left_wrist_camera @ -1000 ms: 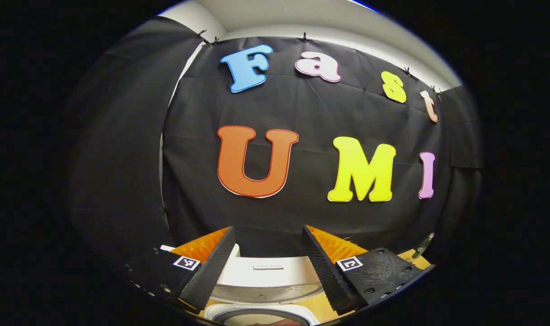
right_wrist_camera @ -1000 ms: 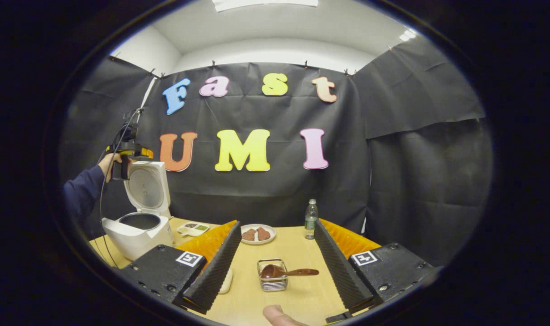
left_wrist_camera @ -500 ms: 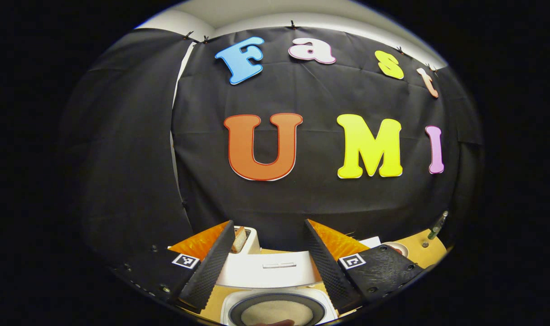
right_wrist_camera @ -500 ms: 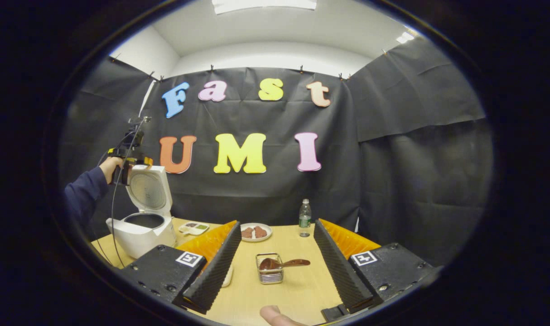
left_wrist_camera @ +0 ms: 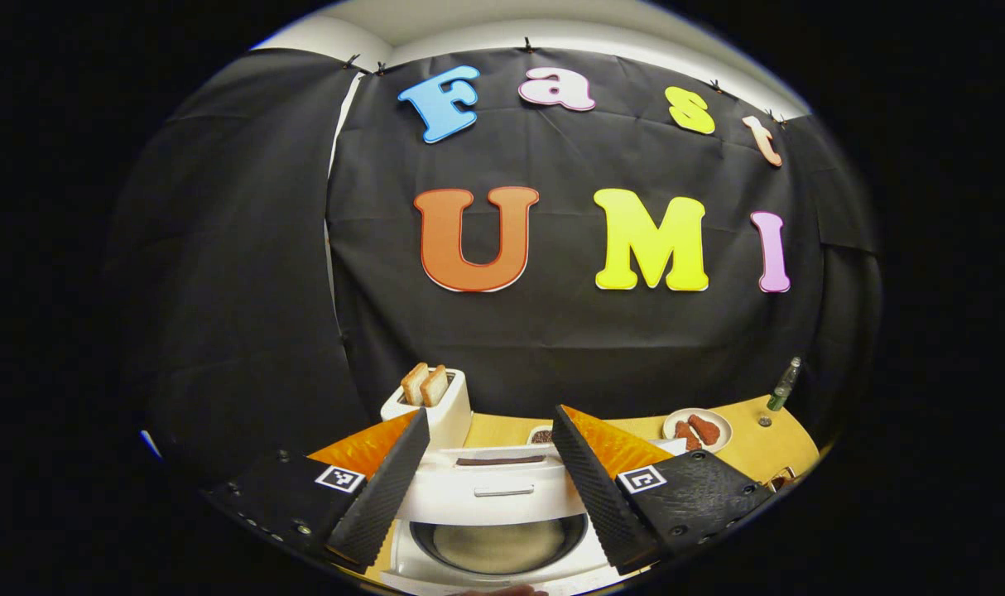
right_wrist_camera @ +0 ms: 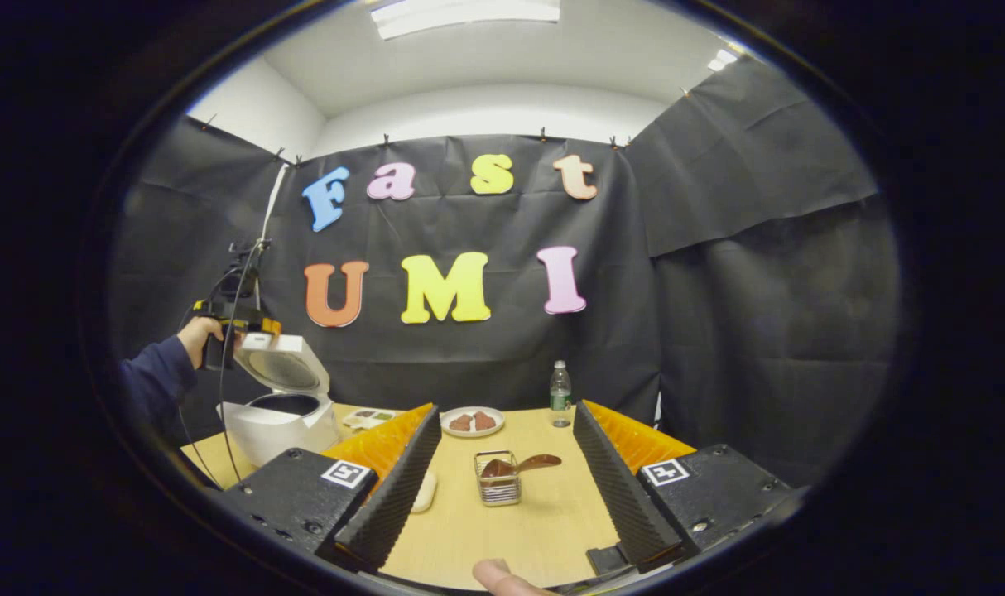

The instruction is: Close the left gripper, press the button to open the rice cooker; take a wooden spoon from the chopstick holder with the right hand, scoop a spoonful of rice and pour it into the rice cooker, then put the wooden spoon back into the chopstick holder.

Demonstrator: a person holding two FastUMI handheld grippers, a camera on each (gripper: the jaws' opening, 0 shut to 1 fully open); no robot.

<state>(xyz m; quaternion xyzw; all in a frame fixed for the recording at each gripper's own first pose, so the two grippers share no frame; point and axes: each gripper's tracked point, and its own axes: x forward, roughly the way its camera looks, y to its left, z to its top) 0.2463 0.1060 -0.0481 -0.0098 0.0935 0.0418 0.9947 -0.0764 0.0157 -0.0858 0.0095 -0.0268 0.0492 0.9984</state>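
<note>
The white rice cooker [right_wrist_camera: 279, 426] stands at the table's left with its lid [right_wrist_camera: 291, 368] tilted about halfway down. A hand in a dark sleeve holds my left gripper [right_wrist_camera: 238, 323] at the lid's raised edge. In the left gripper view the lid [left_wrist_camera: 494, 488] lies across the gap between the spread fingers of my left gripper [left_wrist_camera: 490, 484], above the inner pot [left_wrist_camera: 498, 546]. My right gripper [right_wrist_camera: 502, 480] hangs open over the table. Beyond its fingers stands a wire chopstick holder [right_wrist_camera: 498, 488] with a wooden spoon [right_wrist_camera: 526, 464] resting in it.
A toaster [left_wrist_camera: 432, 401] with bread stands behind the cooker. A plate of brown food [right_wrist_camera: 472, 420], a water bottle [right_wrist_camera: 560, 393] and a small compartment tray [right_wrist_camera: 370, 416] sit at the table's back. A pale object [right_wrist_camera: 424, 497] lies by the right gripper's left finger.
The cooker's lid has swung from upright to about half down, with the left gripper following it. The right gripper has tilted slightly, and the holder now sits higher in its view.
</note>
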